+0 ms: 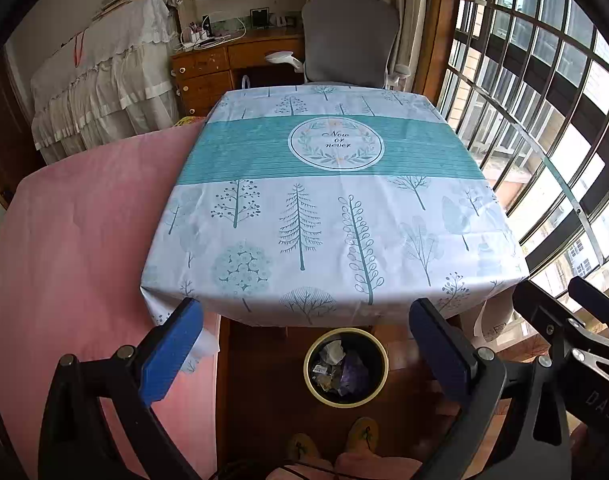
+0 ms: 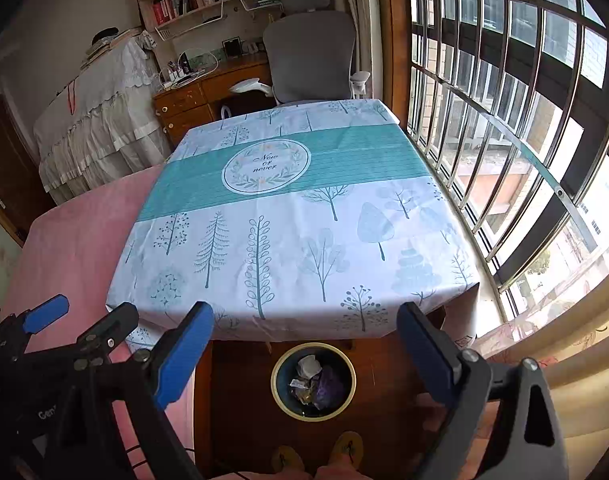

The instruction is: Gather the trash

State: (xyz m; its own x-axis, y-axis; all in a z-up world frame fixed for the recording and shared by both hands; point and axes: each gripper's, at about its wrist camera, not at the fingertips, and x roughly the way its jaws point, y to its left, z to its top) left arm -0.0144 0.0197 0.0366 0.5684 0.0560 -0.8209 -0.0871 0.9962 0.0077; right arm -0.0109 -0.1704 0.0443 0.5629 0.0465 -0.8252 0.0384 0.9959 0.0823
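Both grippers, left [image 1: 304,340] and right [image 2: 304,344], held with fingers wide apart and empty above the bin [image 1: 346,368] of wrappers, tablecloth [image 1: 328,216] bare; worth scanning for strays before finishing.

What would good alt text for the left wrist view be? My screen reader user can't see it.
An open, empty left claw hangs above a yellow-rimmed bin holding crumpled trash on the wooden floor. Beyond it stands a table under a tree-print cloth with nothing on it.
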